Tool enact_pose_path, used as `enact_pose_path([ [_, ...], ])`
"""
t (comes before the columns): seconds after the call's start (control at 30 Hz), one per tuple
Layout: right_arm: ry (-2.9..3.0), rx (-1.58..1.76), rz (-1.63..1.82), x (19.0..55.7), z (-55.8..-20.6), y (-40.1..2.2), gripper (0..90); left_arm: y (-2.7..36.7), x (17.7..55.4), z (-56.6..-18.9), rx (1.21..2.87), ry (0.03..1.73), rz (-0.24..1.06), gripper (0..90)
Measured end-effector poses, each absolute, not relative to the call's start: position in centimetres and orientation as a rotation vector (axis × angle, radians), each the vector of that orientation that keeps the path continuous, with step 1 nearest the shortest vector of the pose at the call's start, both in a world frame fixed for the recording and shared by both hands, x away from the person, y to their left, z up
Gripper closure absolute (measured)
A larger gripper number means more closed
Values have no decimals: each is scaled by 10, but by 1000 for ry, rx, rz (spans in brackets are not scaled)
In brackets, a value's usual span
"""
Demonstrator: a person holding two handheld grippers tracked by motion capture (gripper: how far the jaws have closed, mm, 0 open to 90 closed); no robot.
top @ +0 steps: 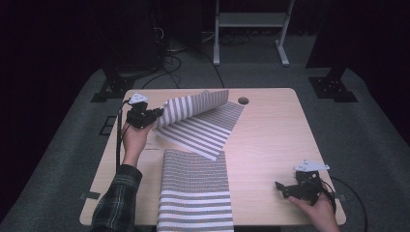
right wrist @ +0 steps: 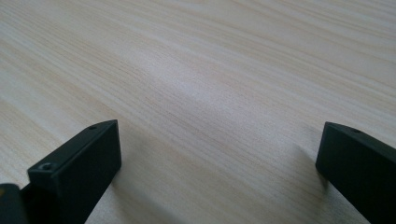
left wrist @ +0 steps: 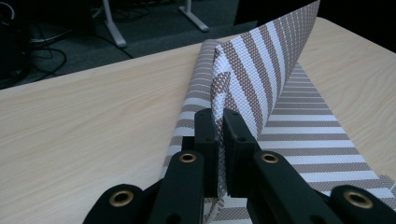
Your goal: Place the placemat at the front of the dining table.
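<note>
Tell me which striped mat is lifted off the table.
The far striped mat: the left hand-held gripper pinches its edge, folding it upward. The near mat lies flat, untouched.

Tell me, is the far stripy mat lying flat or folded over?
Folded over. The left tongs pinch the striped placemat by its edge and lift it, so one half curls above the other.

Two striped mats (top: 196,191), two tongs (top: 157,112)
</note>
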State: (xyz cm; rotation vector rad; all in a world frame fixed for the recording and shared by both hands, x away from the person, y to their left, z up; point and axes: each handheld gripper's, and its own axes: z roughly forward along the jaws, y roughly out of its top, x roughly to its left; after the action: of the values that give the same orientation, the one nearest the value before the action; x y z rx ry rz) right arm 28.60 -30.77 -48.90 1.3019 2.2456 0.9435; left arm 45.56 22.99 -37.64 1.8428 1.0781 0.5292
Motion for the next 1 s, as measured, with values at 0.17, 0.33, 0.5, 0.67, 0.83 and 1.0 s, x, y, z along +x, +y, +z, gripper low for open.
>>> enact_pose_path([
  [0.17, 2245, 1302, 943, 286, -489, -308, 0, 242, 454, -378, 1836, 1107, 548, 862],
  [0.33, 2243, 1305, 943, 286, -489, -307, 0, 257, 453, -382, 1808, 1152, 565, 861],
  [0.5, 2243, 1304, 943, 286, -489, -307, 0, 273, 451, -387, 1782, 1199, 582, 860],
  [0.67, 2243, 1304, 943, 286, -489, -307, 0, 286, 449, -395, 1782, 1243, 597, 858],
  [0.83, 2241, 1306, 942, 286, -489, -307, 0, 297, 446, -402, 1781, 1281, 616, 854],
  [1.0, 2241, 1306, 943, 286, -489, -307, 0, 307, 444, -408, 1778, 1317, 621, 845],
])
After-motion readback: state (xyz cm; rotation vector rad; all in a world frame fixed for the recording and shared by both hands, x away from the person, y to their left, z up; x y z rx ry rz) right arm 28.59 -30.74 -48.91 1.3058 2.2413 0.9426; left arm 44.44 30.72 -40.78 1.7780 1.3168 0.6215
